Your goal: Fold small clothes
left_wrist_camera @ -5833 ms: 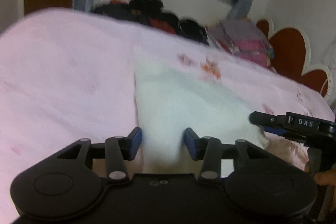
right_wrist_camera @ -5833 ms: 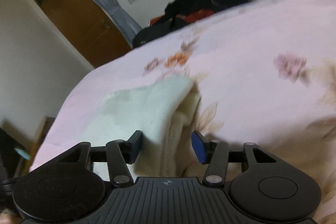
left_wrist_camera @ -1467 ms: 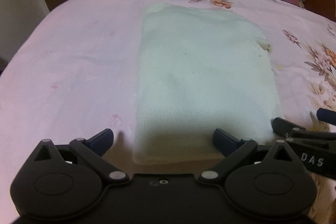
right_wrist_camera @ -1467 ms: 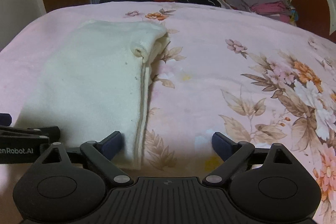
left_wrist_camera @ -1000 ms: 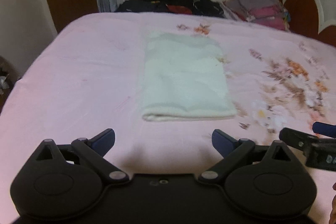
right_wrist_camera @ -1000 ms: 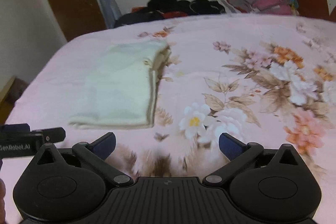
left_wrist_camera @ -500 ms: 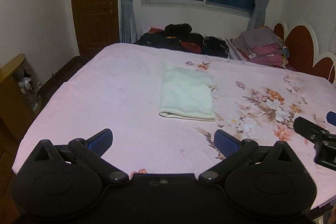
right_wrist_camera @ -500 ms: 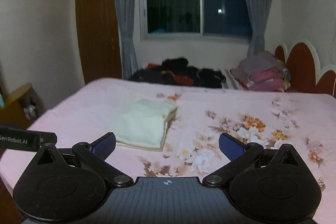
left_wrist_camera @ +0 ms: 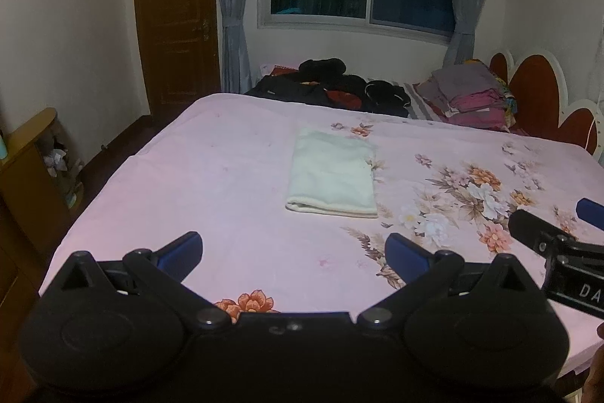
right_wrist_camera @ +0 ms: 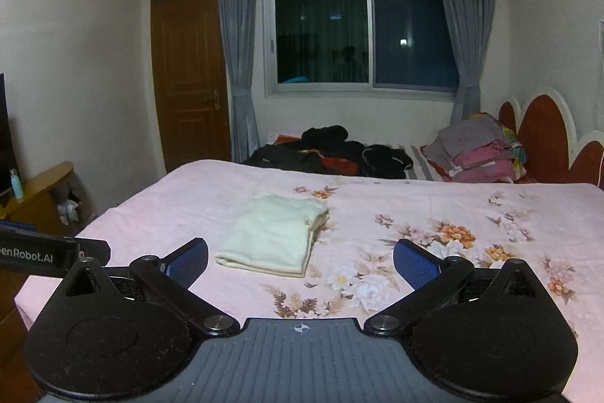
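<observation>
With both tongs, left (left_wrist_camera: 292, 252) and right (right_wrist_camera: 301, 259), spread and empty, the folded cream knit garment (left_wrist_camera: 334, 176) risks unfolding if snagged.

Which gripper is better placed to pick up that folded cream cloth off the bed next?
Probably the left gripper: the folded cream cloth lies almost straight ahead of it, while it sits left of the right gripper. Both are open and well back.
</observation>
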The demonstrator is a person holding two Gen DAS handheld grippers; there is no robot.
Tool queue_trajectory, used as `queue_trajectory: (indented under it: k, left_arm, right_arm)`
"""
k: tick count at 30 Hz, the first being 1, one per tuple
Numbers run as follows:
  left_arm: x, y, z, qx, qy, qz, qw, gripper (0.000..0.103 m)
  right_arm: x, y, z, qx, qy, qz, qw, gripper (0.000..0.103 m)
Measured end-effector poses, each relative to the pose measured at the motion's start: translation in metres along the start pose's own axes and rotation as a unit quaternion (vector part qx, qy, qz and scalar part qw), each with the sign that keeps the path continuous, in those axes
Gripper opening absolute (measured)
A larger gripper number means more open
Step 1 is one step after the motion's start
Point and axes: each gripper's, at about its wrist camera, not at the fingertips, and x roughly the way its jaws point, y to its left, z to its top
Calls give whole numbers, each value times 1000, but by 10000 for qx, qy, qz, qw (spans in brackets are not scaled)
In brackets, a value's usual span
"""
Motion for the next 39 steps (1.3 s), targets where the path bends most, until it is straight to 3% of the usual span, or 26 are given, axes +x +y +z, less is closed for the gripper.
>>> queue_trajectory:
  k: [39]
  left_arm:
    - [0, 4, -9, -37, -30, 100, 9999, 103]
  right_arm:
    - [6, 0, -5, 25, 102, 10, 9999, 103]
